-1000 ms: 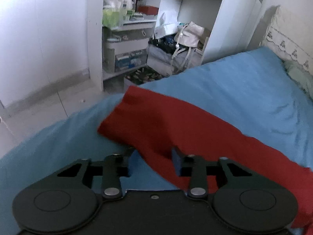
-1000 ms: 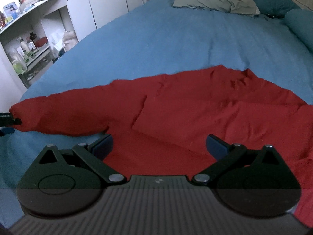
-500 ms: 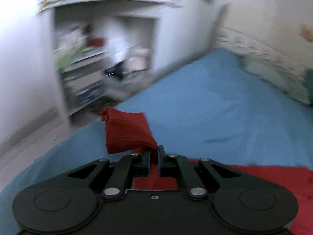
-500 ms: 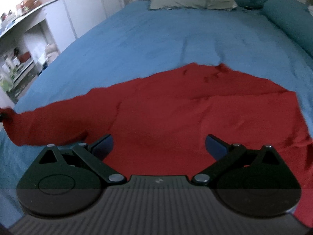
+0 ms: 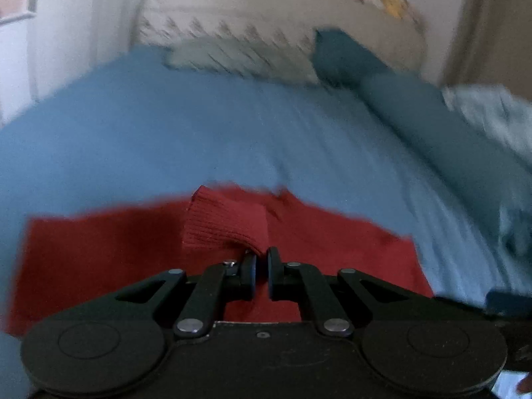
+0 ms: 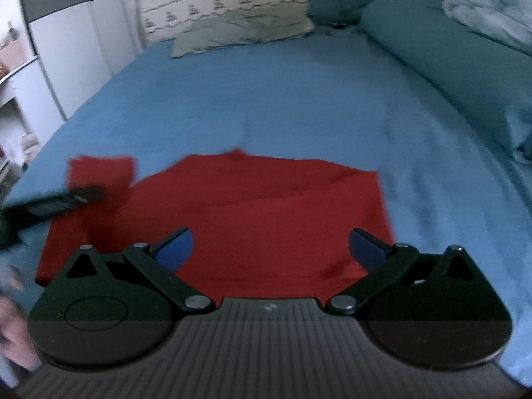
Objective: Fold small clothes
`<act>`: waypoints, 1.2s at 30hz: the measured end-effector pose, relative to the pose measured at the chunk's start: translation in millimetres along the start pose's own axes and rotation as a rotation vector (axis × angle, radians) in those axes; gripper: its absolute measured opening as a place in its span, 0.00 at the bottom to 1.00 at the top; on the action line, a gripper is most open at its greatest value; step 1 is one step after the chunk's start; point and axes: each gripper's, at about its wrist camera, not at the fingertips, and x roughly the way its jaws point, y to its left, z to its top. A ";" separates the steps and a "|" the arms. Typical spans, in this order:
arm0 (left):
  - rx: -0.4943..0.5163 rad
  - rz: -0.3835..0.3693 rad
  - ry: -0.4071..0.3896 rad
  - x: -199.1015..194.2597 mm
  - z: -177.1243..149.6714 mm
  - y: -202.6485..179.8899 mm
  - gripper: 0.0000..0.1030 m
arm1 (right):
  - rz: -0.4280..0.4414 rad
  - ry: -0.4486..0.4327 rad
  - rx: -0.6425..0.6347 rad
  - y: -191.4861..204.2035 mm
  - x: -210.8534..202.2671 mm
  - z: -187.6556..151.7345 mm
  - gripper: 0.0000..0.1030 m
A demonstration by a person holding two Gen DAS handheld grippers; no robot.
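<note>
One red garment (image 6: 266, 219) lies spread on the blue bed (image 6: 266, 99), its body flat near the bed's front edge. The left gripper (image 5: 261, 259) has its jaws pinched on the ribbed cuff (image 5: 226, 226) of a sleeve, carried over the garment's body; the right gripper (image 6: 269, 249) hangs above the body with its jaws wide and nothing between them. Likely trouble: only a small bite of knit sits in the left jaws, so a quick swing could tug the cuff free, or drag the whole body sideways and wrinkle it, since nothing pins it down. Releasing too high may let the sleeve land crooked.
</note>
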 end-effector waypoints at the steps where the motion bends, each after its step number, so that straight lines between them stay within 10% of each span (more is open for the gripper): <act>1: 0.018 -0.008 0.023 14.1 -9.2 -10.8 0.06 | -0.004 0.006 0.004 -10.3 3.1 -3.0 1.00; 7: 0.109 -0.014 0.103 52.2 -45.9 -30.3 0.13 | 0.027 0.053 0.033 -51.7 25.5 -22.6 1.00; 11: 0.127 -0.041 0.104 36.6 -42.7 -20.9 0.64 | 0.062 0.050 0.049 -56.0 32.5 -21.0 1.00; 22: 0.076 0.181 0.134 -16.8 -41.2 103.3 0.67 | 0.150 0.090 -0.281 43.4 87.0 -15.1 1.00; 26: 0.073 0.235 0.119 -20.3 -36.9 133.6 0.67 | 0.138 0.123 -0.370 78.3 123.0 -26.6 0.78; 36: 0.019 0.326 0.124 -39.7 -45.4 172.4 0.68 | 0.157 0.119 -0.066 23.9 110.3 -28.2 0.75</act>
